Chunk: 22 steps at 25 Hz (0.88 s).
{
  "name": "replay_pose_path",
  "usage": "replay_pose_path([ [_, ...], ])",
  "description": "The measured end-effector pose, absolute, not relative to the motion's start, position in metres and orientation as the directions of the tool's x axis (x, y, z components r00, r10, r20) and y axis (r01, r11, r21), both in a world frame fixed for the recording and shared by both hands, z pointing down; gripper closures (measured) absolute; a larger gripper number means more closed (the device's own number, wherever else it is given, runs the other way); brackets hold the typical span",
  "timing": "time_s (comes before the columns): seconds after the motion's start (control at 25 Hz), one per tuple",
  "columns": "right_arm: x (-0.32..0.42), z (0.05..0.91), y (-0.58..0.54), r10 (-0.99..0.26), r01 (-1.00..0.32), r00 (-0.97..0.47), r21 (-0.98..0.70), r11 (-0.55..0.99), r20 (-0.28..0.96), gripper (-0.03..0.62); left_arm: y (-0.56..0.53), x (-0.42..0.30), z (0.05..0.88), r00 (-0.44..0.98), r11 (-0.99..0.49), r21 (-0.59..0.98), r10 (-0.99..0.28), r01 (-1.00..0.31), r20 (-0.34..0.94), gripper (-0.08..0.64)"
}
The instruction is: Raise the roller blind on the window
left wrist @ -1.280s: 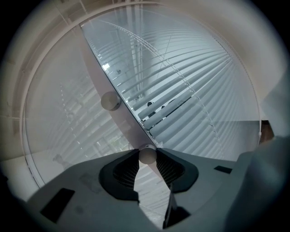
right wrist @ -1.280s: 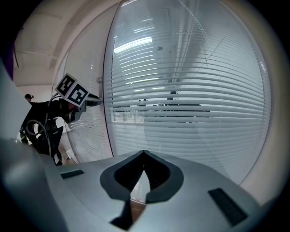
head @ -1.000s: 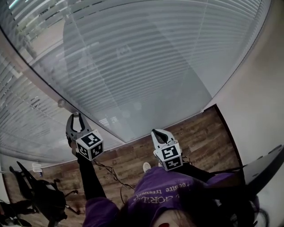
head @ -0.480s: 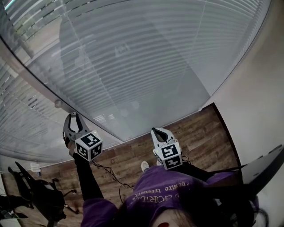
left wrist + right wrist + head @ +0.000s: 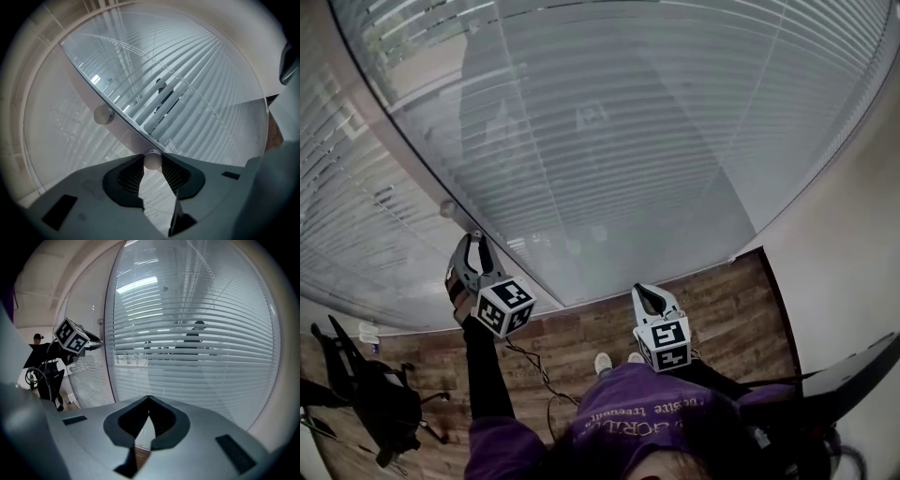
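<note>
1. Between the tips of the left claw [image 5: 153, 157] sits a small white knob [image 5: 152, 162], and the jaws are pinched narrow on it from both sides, ribbed pads touching it
2. Right behind the knob runs the pale window post [image 5: 123, 132], slanting up and away to the claw's left. A second knob [image 5: 103, 115] sits further up the post, apart from the jaws
3. Past the post, off to the claw's right, the blind [image 5: 197, 89] hangs down across the whole pane. Its slats look to be behind the glass, so there's no bare edge for a jaw to catch
4. Handling call: those slats look thin and light, so I'd expect little load. The knob seems the only place to take hold. It looks hard, round and smooth, likely slippery, so it's best pinched square across its middle, as now, and worked gently rather than yanked
5. On the other side, the right claw [image 5: 149, 399] has its jaw tips pressed together with nothing between them, facing the same slats, low and close to the person's body
</note>
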State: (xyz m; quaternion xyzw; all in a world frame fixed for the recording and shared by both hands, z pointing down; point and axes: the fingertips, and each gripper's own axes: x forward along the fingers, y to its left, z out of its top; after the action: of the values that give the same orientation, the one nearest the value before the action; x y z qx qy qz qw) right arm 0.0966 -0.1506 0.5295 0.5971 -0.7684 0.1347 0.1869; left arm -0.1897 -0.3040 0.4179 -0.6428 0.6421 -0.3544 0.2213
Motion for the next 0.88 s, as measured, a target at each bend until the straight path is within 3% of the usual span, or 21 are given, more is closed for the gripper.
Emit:
replay_pose_path([
  [0.88, 0.0923, 0.5293, -0.1478, -0.868, -0.967, -0.22, 0.017, 0.253, 0.446, 0.594, -0.3033, -0.1893, 0.4182, -0.073, -0.081, -0.761, -0.983, -0.643, 0.166, 0.445],
])
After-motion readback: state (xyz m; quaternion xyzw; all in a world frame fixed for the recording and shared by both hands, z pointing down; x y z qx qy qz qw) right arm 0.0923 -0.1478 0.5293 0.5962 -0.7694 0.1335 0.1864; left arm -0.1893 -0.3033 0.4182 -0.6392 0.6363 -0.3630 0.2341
